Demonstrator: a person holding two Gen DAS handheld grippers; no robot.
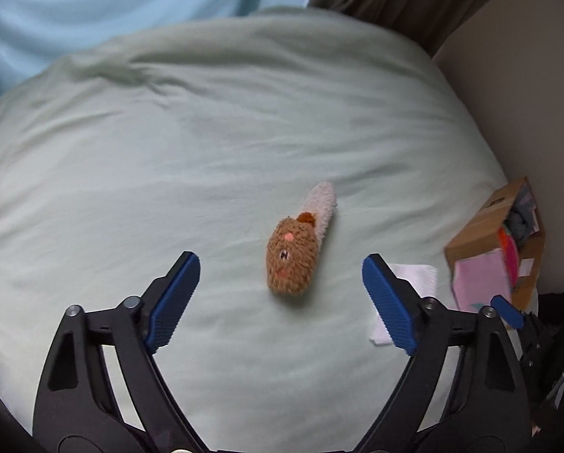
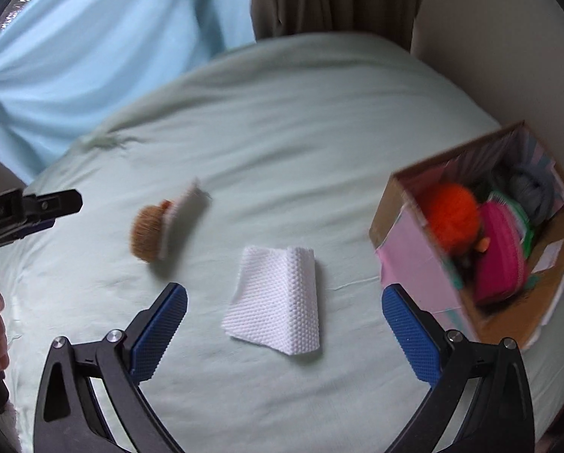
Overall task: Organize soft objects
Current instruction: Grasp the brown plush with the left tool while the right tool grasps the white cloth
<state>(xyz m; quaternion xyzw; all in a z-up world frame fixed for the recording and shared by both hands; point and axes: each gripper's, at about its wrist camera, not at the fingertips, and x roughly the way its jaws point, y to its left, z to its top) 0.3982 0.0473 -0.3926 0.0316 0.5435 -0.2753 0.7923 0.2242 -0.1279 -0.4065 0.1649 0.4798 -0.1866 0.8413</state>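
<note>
While both my grippers hang over bed point(image 1: 168, 151), nothing held. Left gripper point(image 1: 281, 294): jaws spread wide, empty; brown plush point(image 1: 291, 260) lies on sheet just ahead of fingertips, roughly centred between them, white part pointing away. Right gripper point(image 2: 285, 315): jaws spread wide, empty; folded white cloth point(image 2: 278, 298) sits between fingertips, flat on sheet. Plush point(image 2: 157, 234) ahead-left of it, blurred. Box point(image 2: 406, 241) ahead-right, near right finger, holding orange, pink, grey soft things. My left gripper's tip point(image 2: 61, 202) shows at far left edge.
</note>
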